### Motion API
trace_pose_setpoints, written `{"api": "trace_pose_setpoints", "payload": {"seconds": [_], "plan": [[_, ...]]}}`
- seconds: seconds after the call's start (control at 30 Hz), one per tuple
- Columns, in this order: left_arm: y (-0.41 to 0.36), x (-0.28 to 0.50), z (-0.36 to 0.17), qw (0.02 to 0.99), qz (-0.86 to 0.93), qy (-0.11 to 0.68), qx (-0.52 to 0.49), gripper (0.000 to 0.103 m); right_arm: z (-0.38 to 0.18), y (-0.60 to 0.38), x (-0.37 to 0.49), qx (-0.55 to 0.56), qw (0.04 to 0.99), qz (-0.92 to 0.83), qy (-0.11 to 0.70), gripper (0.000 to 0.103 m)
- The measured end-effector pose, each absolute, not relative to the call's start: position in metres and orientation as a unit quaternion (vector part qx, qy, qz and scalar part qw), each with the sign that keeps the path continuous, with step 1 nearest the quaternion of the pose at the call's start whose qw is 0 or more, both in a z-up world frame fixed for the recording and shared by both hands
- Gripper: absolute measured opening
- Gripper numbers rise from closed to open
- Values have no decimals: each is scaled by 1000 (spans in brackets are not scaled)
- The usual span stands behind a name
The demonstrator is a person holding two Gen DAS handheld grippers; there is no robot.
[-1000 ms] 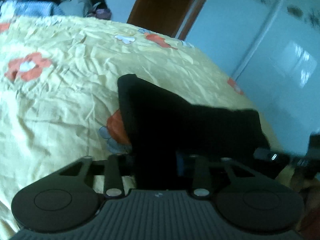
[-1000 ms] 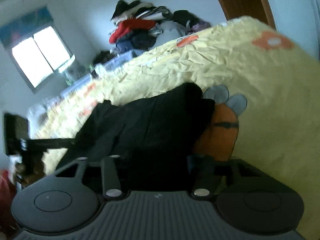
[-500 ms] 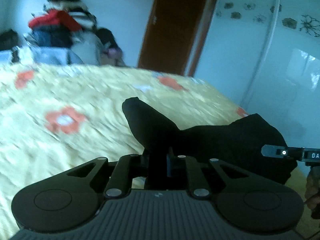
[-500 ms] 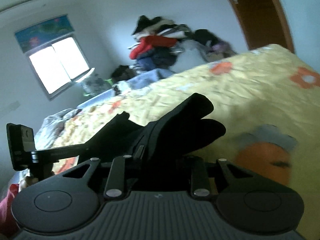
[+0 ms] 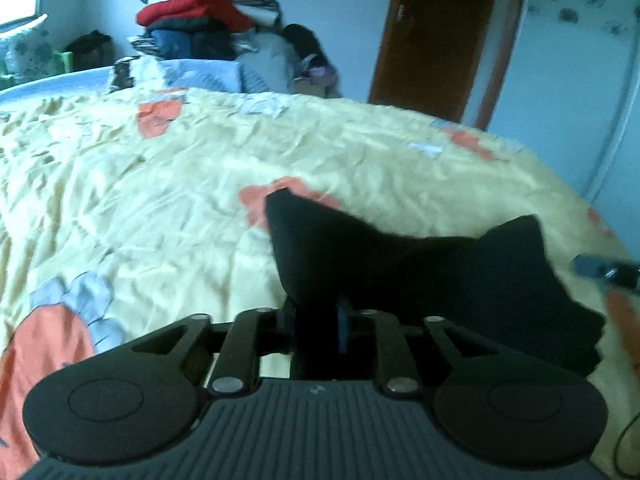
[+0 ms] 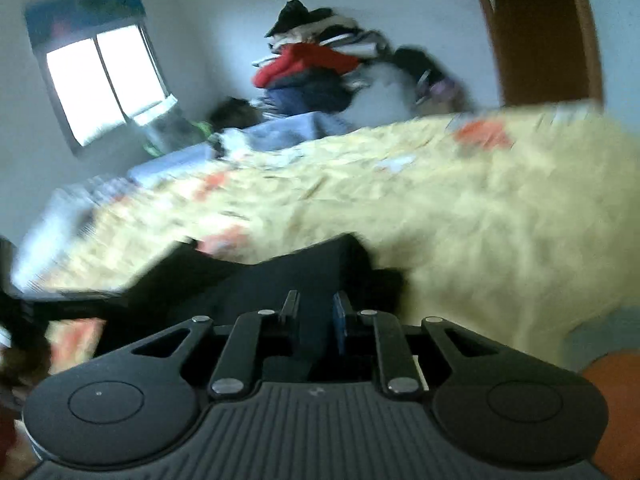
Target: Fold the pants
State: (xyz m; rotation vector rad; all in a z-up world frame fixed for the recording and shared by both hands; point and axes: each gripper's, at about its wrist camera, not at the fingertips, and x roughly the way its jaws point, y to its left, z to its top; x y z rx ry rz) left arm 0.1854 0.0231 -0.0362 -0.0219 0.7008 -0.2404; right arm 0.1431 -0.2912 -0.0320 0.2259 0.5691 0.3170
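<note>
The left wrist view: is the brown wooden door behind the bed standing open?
No, the brown wooden door sits shut in its frame beyond the yellow flowered bedsheet.

The left claw (image 5: 320,312) pinches the black pants (image 5: 420,268) above the yellow bed (image 5: 160,208), with a clothes pile (image 5: 200,24) behind.

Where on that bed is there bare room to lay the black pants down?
Bare yellow bedspread stretches left of and beyond the black pants, up to the clothes pile at the far edge. It is crowded near both grippers, left gripper and right gripper, where the pants hang.
</note>
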Motion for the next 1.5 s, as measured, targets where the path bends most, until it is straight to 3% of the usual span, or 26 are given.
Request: {"api": "trace_pose_setpoints", "payload": {"seconds": [0.13, 0.2, 0.27, 0.43, 0.67, 0.83, 0.97, 1.23, 1.5], "plan": [[24, 173, -19, 952, -55, 302, 10, 50, -8, -267, 137, 64, 949, 188, 246, 17], [18, 172, -8, 956, -58, 287, 9, 70, -4, -245, 145, 30, 946, 206, 247, 17], [7, 172, -2, 956, -83, 283, 9, 79, -10, -228, 164, 26, 937, 226, 266, 17], [-27, 175, -15, 945, -123, 298, 54, 82, -52, -209, 200, -22, 922, 192, 336, 16], [-29, 197, -48, 930, -93, 348, 67, 86, -48, -234, 184, 52, 924, 192, 327, 16], [-27, 215, -46, 928, -93, 359, 38, 89, -45, -216, 196, -30, 933, 160, 322, 16], [-26, 231, -62, 916, -83, 391, 21, 101, -61, -232, 218, 32, 930, 156, 332, 16], [-21, 214, -57, 923, -64, 379, 14, 99, -34, -218, 154, 0, 938, 173, 300, 18], [-27, 200, -58, 924, -48, 378, 21, 100, -56, -218, 147, 7, 930, 173, 325, 18]]}}
